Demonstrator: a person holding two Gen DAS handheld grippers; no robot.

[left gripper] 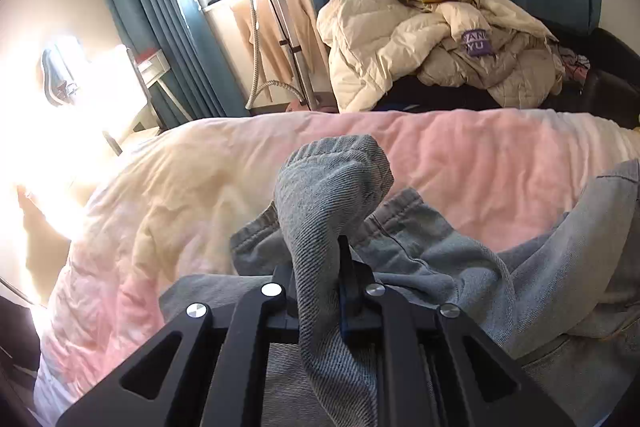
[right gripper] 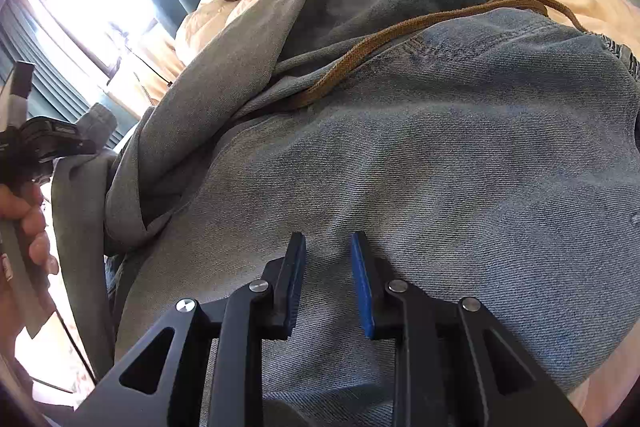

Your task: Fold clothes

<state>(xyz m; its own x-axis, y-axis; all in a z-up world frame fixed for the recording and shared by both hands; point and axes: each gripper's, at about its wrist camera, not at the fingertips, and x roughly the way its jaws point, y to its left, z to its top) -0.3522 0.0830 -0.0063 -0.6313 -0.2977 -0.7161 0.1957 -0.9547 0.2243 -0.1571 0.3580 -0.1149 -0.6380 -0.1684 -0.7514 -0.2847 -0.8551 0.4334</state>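
While the left claw point(left gripper: 320, 259) is clamped on a bunched-up denim leg, the fold is only halfway started

Jeans point(right gripper: 400, 167) are spread on the pink bed point(left gripper: 460, 155), right under and ahead of the right claw point(right gripper: 328, 247), whose jaws are apart with nothing between them, tips resting at the denim. The pinched jeans leg point(left gripper: 332, 187) sticks up past the left claw's tips. A brown drawstring point(right gripper: 400, 31) lies further out from the right claw. My guess: we're mid leg-fold, so next the left needs to carry that leg across and lay it flat while the right pins the fabric down. Watch for bunching.
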